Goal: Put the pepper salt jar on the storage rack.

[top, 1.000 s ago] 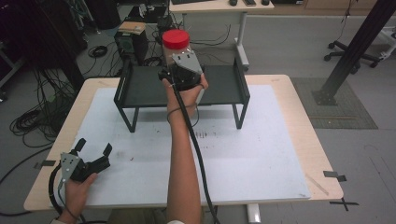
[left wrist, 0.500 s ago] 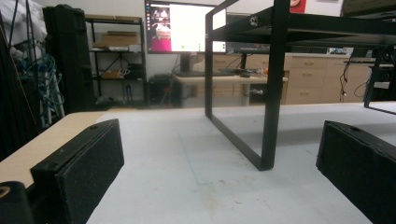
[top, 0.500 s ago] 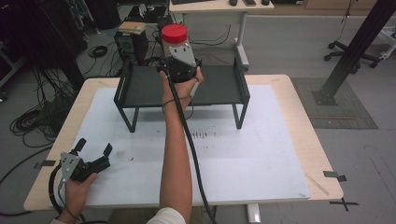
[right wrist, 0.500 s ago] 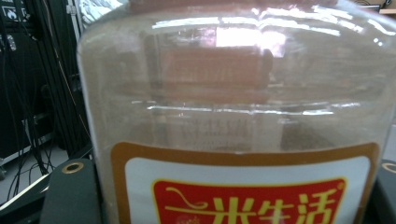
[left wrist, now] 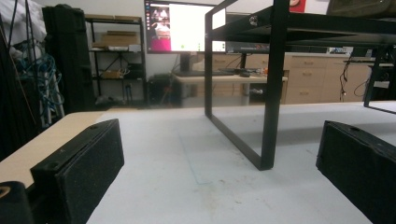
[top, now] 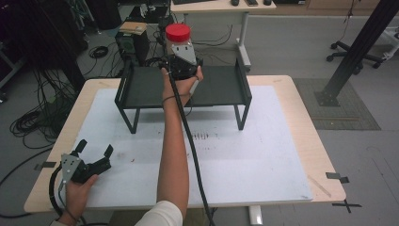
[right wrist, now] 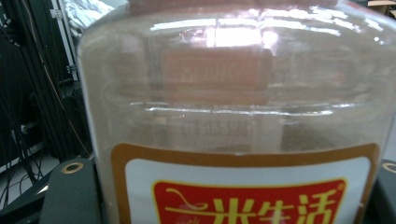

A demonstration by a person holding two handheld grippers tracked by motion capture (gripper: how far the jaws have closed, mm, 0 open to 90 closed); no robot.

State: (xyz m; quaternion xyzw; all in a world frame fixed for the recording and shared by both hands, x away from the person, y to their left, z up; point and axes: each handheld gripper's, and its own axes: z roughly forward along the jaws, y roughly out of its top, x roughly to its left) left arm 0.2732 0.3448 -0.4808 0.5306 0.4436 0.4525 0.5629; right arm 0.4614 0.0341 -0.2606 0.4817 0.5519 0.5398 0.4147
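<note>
Red-lidded clear jar (top: 179,40) held upright over rear edge of black metal rack (top: 221,87), at 12 o'clock on tabletop (top: 282,155). Clamped low on jar body by right tool (top: 181,63), jaws pressed to both sides; white and red label with yellow characters close up in right gripper view (right wrist: 243,186). Arm stretched across white mat (top: 244,150) from 6 o'clock, cable trailing along forearm. Left tool (top: 94,151) resting at 8 o'clock near front left corner, jaws spread wide apart, nothing between pads (left wrist: 77,170). Rack leg (left wrist: 273,93) straight ahead in left gripper view, well apart from left tool.
</note>
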